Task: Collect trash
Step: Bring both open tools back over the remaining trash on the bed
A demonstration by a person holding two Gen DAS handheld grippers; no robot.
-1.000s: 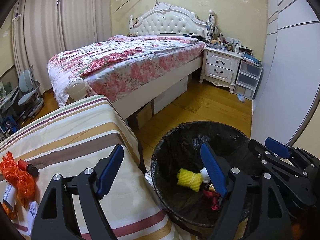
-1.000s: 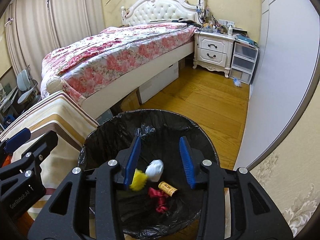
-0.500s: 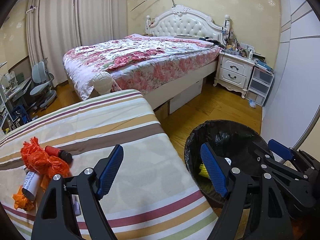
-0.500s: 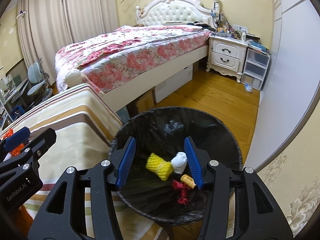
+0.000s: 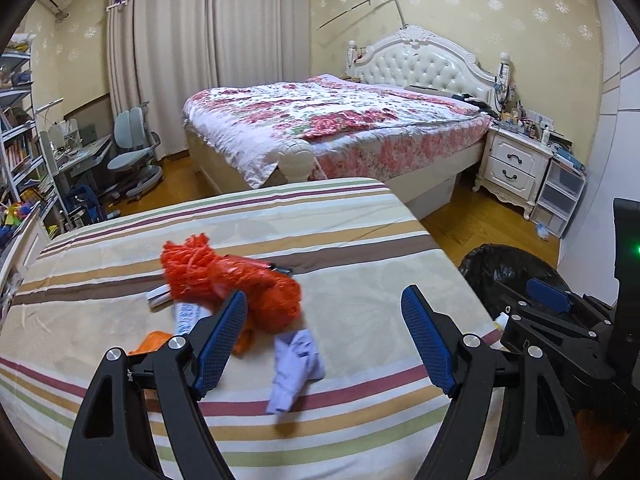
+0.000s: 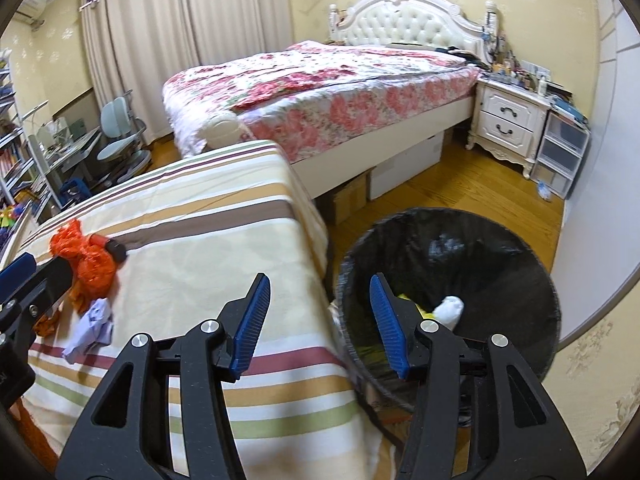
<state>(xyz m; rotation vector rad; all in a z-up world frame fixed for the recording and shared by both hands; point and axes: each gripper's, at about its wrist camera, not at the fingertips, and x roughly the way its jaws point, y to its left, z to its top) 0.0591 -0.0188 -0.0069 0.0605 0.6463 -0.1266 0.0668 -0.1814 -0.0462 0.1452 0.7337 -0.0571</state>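
Over the striped bed's near edge [image 5: 360,432], left gripper [image 5: 324,340] spread wide and empty, right gripper [image 6: 316,320] too; could easily snag just the loose orange net [image 5: 228,284] and drag the lilac wrapper [image 5: 296,368] off.

The left claw [image 5: 324,334] fills the lower part of its own view, blue-padded fingers [image 5: 222,336] spread wide apart with nothing between them. The right claw [image 6: 318,320] sits low in its view, likewise parted and empty. Each claw shows in the other's view: the right [image 5: 548,292] at the right edge, the left [image 6: 18,268] at the left edge.
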